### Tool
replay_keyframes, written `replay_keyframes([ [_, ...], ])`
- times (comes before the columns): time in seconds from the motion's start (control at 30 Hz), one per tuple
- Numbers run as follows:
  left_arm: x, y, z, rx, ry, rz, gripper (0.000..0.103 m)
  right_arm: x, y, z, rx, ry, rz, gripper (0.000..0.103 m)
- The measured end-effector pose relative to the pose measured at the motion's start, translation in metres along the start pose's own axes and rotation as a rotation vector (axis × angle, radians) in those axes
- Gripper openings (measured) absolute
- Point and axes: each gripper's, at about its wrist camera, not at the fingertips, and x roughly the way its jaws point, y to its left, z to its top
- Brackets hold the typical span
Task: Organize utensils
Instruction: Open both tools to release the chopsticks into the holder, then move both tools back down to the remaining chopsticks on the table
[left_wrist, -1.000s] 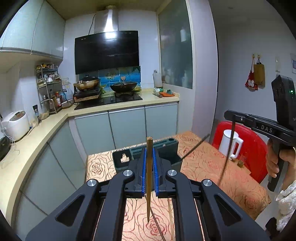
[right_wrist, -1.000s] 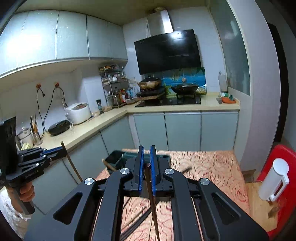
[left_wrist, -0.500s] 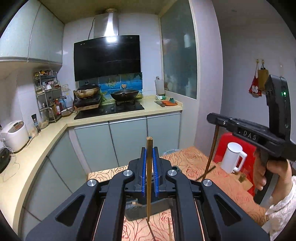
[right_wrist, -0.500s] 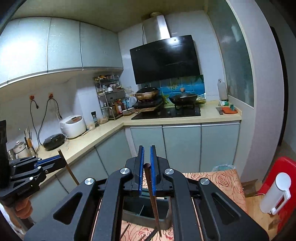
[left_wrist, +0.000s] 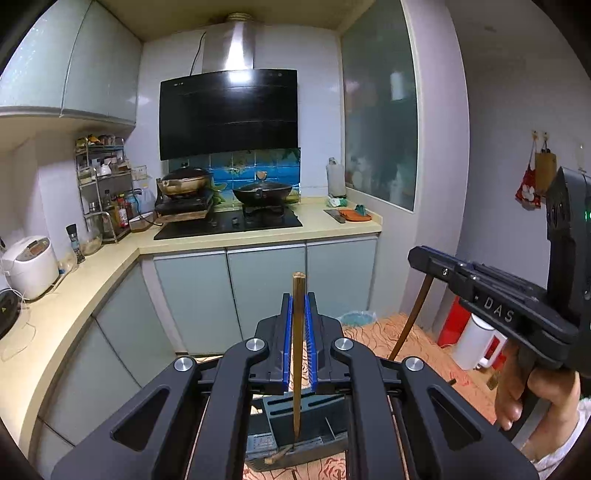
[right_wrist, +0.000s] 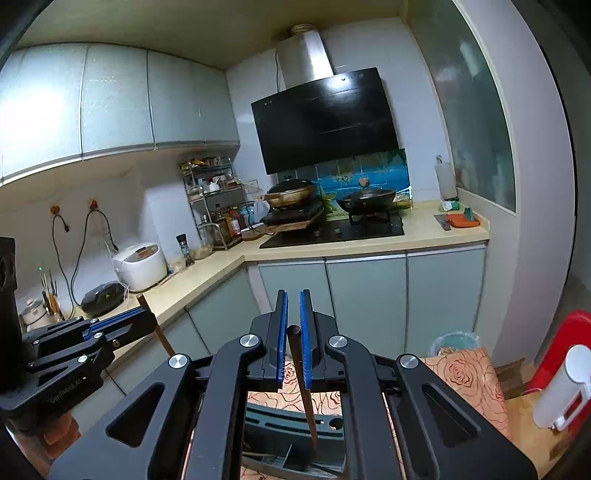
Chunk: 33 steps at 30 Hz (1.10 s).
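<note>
My left gripper (left_wrist: 298, 299) is shut on a light brown chopstick (left_wrist: 297, 354) that hangs upright, its tip over a dark grey utensil holder (left_wrist: 295, 439). My right gripper (right_wrist: 292, 295) is shut on a dark brown chopstick (right_wrist: 304, 391) whose tip points down into the same holder (right_wrist: 291, 439). In the left wrist view the right gripper (left_wrist: 424, 258) shows at the right with its chopstick (left_wrist: 410, 321) slanting down. In the right wrist view the left gripper (right_wrist: 144, 317) shows at the left.
The holder stands on a table with a rose-patterned cloth (right_wrist: 465, 373). A white kettle (left_wrist: 476, 343) and a red chair (right_wrist: 569, 343) are at the right. Kitchen counter (left_wrist: 74, 280), rice cooker (left_wrist: 29, 266) and stove (left_wrist: 229, 221) lie beyond.
Both grippers have moved forward and over the utensil holder with their chopsticks. The holder now sits right under the chopstick tips; the table has dropped low in both views.
</note>
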Motion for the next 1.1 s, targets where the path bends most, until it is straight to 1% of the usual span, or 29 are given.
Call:
replay_keyframes([
  [0.07, 0.003, 0.001, 0.002, -0.007, -0.004, -0.003, 0.006, 0.003, 0.000, 0.001, 0.000, -0.004, 0.002, 0.008],
  [0.17, 0.011, -0.001, -0.007, 0.001, 0.015, 0.004, 0.006, 0.006, -0.001, -0.006, -0.005, 0.007, 0.000, 0.008],
  [0.27, 0.022, -0.002, -0.023, 0.007, 0.044, 0.000, 0.006, 0.007, -0.001, -0.020, -0.017, 0.034, -0.007, 0.008],
  [0.43, 0.037, 0.001, -0.061, 0.022, 0.106, 0.010, 0.006, 0.006, -0.004, -0.046, -0.045, 0.074, -0.021, 0.008],
  [0.57, 0.035, 0.003, -0.078, 0.034, 0.122, 0.013, 0.007, 0.004, -0.003, -0.064, -0.082, 0.102, -0.041, 0.008],
  [0.7, 0.027, 0.006, -0.085, 0.037, 0.109, 0.023, 0.007, 0.000, 0.000, -0.079, -0.100, 0.128, -0.047, 0.008],
  [0.77, 0.022, 0.006, -0.087, 0.034, 0.112, 0.029, 0.014, -0.001, -0.001, -0.082, -0.092, 0.136, -0.043, 0.008],
  [0.8, 0.019, 0.007, -0.088, 0.031, 0.109, 0.033, 0.032, 0.000, -0.002, -0.083, -0.090, 0.142, -0.040, 0.009],
  [0.83, 0.016, 0.008, -0.087, 0.027, 0.102, 0.038, 0.053, -0.001, -0.003, -0.085, -0.090, 0.147, -0.040, 0.009],
  [0.87, 0.011, 0.009, -0.086, 0.026, 0.085, 0.049, 0.060, -0.001, -0.003, -0.084, -0.088, 0.149, -0.041, 0.010],
  [0.9, 0.005, 0.010, -0.086, 0.026, 0.070, 0.056, 0.065, -0.003, -0.004, -0.084, -0.086, 0.150, -0.040, 0.010],
  [0.93, 0.002, 0.011, -0.085, 0.027, 0.061, 0.057, 0.067, -0.005, -0.004, -0.084, -0.083, 0.149, -0.037, 0.011],
  [0.97, -0.002, 0.012, -0.085, 0.028, 0.054, 0.056, 0.069, -0.008, -0.004, -0.084, -0.082, 0.145, -0.036, 0.018],
  [1.0, -0.006, 0.013, -0.084, 0.028, 0.047, 0.057, 0.073, -0.011, -0.004, -0.084, -0.080, 0.141, -0.036, 0.028],
  [1.07, -0.016, 0.016, -0.085, 0.019, 0.030, 0.061, 0.076, -0.020, -0.005, -0.085, -0.068, 0.124, -0.034, 0.041],
  [1.1, -0.018, 0.017, -0.086, 0.014, 0.026, 0.060, 0.078, -0.025, -0.005, -0.085, -0.064, 0.115, -0.032, 0.042],
])
